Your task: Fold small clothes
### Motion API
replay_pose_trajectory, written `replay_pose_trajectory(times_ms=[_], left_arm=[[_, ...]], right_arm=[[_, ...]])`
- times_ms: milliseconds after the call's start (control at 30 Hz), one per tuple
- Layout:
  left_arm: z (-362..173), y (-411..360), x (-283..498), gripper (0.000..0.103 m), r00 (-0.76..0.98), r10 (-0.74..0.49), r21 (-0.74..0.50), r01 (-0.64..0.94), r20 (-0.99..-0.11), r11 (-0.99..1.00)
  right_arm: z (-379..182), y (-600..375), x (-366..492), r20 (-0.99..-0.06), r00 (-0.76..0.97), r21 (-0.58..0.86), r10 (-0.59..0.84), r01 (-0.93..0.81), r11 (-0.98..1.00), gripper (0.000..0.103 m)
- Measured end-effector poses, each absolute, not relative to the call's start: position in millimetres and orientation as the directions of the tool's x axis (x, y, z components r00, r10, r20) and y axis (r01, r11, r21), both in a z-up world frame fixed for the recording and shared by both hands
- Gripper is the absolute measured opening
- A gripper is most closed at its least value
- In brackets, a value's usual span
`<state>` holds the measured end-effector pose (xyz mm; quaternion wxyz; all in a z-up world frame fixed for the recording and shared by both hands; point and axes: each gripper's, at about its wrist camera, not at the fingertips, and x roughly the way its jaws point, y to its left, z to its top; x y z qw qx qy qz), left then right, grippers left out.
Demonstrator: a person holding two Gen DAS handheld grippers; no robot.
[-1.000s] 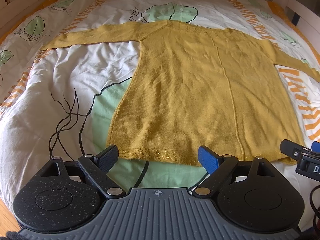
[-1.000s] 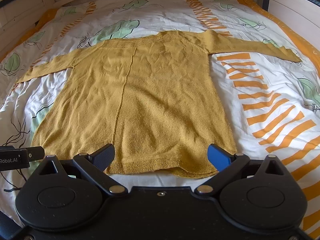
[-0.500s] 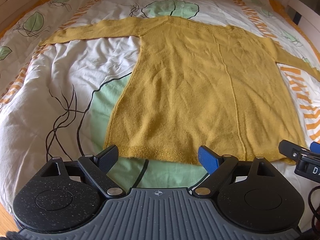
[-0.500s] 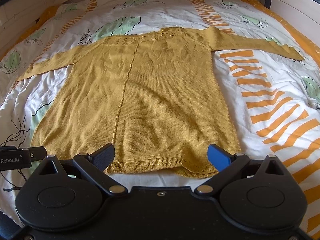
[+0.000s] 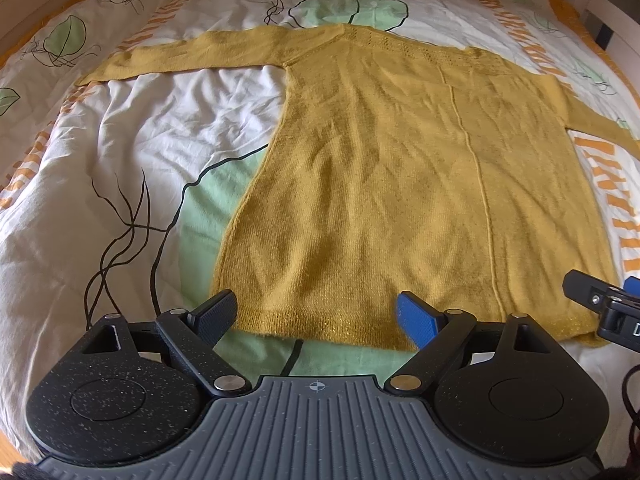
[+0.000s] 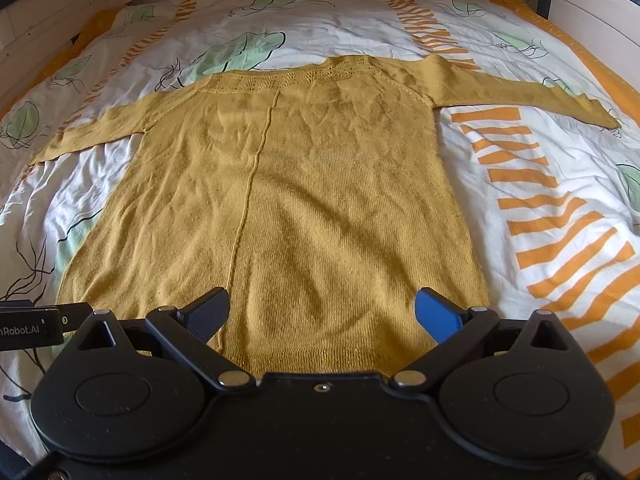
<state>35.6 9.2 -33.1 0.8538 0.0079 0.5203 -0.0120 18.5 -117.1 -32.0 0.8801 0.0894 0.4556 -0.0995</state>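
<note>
On the bed, left to right: duvet (image 5: 120, 152), left sleeve (image 5: 192, 54), sweater body, right sleeve (image 6: 520, 92), orange-striped part of the cover.

Task's thing: a mustard knit sweater (image 5: 400, 168) lies spread flat on the printed duvet, both sleeves stretched out sideways, neckline far, hem (image 5: 320, 322) near, a raised seam running down its middle. No fold is made yet, by the look of it.

Left gripper (image 5: 316, 314): fingers spread wide, nothing between them; it hangs over the near left part of the hem, and whether the tips touch the knit I cannot tell.

Right gripper (image 6: 322, 310): fingers spread wide and empty, poised over the near right part of the sweater, the hem just under its body.

Risk, left side: a pinch at the hem may take the duvet cover along with the knit, since the cloth beneath is soft and rumpled; the fold would then drag the bedding.

Risk, middle: loose knit stretches and sags, so a lift from two uneven points would likely skew the fold off the seam.

Risk, right side: the long right sleeve could trail or bunch if the body is folded before the sleeves are brought in.

Risk, grip: catching one layer only would let front and back slide apart.

Containers: none in view; nothing holds the sweater but the bed.
</note>
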Motion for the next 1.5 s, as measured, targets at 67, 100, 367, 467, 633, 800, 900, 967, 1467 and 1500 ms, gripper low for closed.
replay_pose_trajectory(times_ms=[67,100,367,467,633,800,900,967,1467,1500], left_arm=[[-34,9,40,0.087,0.456,-0.010,0.002,0.026,-0.890,1.000],[-34,9,42,0.087,0.455,-0.009,0.003,0.025,-0.891,1.000],[-35,13,64,0.087,0.456,-0.021,-0.014,0.018,-0.890,1.000],[-35,18,76,0.087,0.466,-0.051,-0.052,0.012,-0.883,0.999],[-36,33,100,0.087,0.492,-0.115,-0.141,-0.016,-0.863,0.990],[-40,54,129,0.087,0.527,-0.194,-0.251,-0.038,-0.827,0.967],[-45,67,150,0.087,0.544,-0.247,-0.312,-0.030,-0.802,0.949],[-48,76,164,0.087,0.549,-0.274,-0.344,-0.026,-0.790,0.939],[-51,196,271,0.087,0.650,-0.074,-0.280,-0.220,-0.757,0.934],[-50,205,276,0.087,0.651,-0.061,-0.276,-0.235,-0.757,0.932]], right_arm=[[-32,-118,25,-0.821,0.563,0.066,-0.093,0.255,0.965,0.100],[-32,-118,26,-0.821,0.563,0.065,-0.093,0.255,0.965,0.100],[-34,-123,51,-0.823,0.562,0.075,-0.084,0.253,0.965,0.100],[-36,-128,61,-0.819,0.571,0.101,-0.064,0.253,0.962,0.100],[-40,-135,79,-0.797,0.604,0.169,-0.008,0.236,0.957,0.100],[-48,-142,101,-0.772,0.632,0.251,0.063,0.213,0.944,0.101],[-55,-146,117,-0.761,0.640,0.306,0.104,0.214,0.927,0.103],[-58,-148,127,-0.750,0.647,0.339,0.133,0.204,0.919,0.103],[-60,-113,205,-0.642,0.707,0.448,0.296,0.033,0.893,0.103],[-59,-110,209,-0.628,0.717,0.452,0.302,0.020,0.892,0.103]])
